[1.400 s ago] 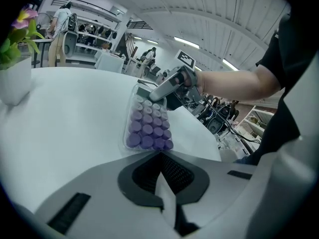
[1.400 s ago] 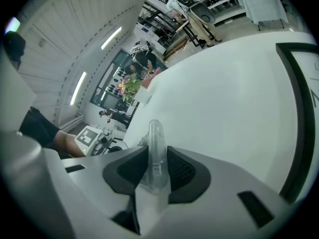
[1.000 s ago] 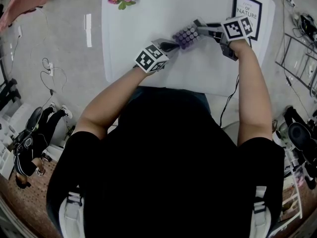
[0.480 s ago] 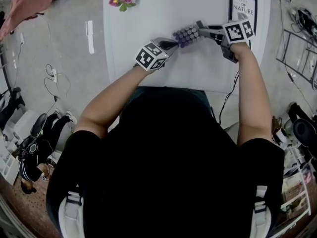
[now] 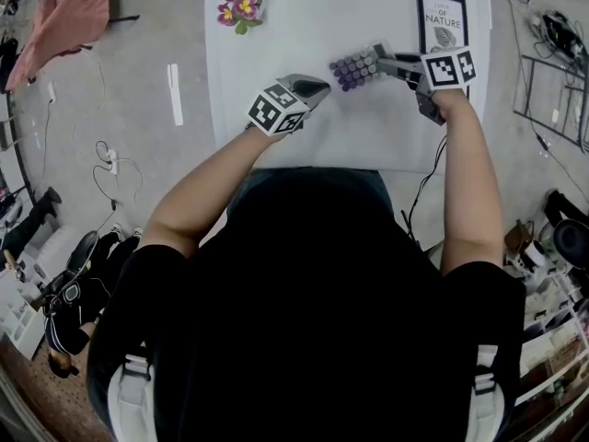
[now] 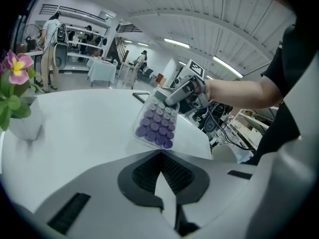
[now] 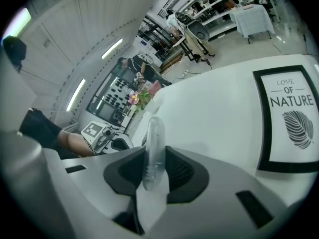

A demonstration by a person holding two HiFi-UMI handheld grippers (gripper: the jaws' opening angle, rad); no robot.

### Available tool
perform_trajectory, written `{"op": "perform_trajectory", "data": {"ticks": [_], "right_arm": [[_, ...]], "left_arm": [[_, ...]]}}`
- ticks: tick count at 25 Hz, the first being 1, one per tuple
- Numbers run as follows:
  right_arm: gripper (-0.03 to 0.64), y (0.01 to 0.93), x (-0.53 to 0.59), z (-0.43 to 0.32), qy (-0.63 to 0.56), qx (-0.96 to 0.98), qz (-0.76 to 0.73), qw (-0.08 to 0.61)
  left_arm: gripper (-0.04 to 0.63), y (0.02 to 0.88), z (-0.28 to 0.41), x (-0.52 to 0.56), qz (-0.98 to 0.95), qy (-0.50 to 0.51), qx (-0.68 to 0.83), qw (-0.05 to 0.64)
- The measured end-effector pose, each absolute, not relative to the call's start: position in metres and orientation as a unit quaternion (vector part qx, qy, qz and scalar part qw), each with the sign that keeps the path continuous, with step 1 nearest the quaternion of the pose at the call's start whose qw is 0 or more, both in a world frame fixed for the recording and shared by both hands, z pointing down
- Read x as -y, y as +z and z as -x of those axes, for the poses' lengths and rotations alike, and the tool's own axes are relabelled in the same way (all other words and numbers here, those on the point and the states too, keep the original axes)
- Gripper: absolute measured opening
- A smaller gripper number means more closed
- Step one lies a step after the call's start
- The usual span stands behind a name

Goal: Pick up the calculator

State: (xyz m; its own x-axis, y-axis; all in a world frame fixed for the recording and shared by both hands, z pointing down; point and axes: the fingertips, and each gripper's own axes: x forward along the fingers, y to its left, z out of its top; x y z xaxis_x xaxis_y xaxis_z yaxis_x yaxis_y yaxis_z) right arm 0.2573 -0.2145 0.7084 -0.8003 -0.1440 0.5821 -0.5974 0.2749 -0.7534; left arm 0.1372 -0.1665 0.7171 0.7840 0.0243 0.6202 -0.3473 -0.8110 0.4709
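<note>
**Calculator in the right tool, lift under way**

Calculator (image 5: pixel 355 66) with purple round keys sits pinched in the right tool (image 5: pixel 382 63). The right gripper view shows its clear case edge-on between the two pads, which press on its front and back. It hangs over the far right part of the worktop (image 5: pixel 304 26), just short of the framed print (image 5: pixel 442 21) in the far right corner. In the left gripper view it is tilted, keys toward the person, and looks clear of the surface, so the grasp is made and the step in hand is, by my reading, the lift itself.

The left tool (image 5: pixel 311 87) lies nearer the middle of the worktop, a little apart from the calculator's near end. Its jaws are pressed together with nothing between them, so it plays no part in the hold.

The next move, as I judge it, calls for carrying the calculator higher while keeping the pinch steady. The grip takes only one end of a thin, smooth case, so a tilt or jerk could let it pivot or slip.

The print reads "LOVE OF NATURE" in capitals above a drawn leaf. No brand shows on the calculator, and its key markings are too small to read. The marker cubes carry black-and-white squares only. A pot of flowers (image 5: pixel 241 3) stands by the far left corner, unlabelled.
</note>
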Motion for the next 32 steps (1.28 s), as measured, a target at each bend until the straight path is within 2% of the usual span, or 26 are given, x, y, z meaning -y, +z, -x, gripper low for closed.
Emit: {"op": "perform_trajectory", "data": {"ticks": [14, 32], "right_arm": [[0.109, 0.645, 0.184, -0.258, 0.526, 0.779, -0.296, 0.171], [0.107, 0.582, 0.114, -0.233, 0.512, 0.769, -0.364, 0.113]], "left_arm": [[0.018, 0.667, -0.106, 0.16, -0.914, 0.313, 0.077, 0.245], [0.018, 0.624, -0.04, 0.133, -0.928, 0.297, 0.064, 0.215]]}}
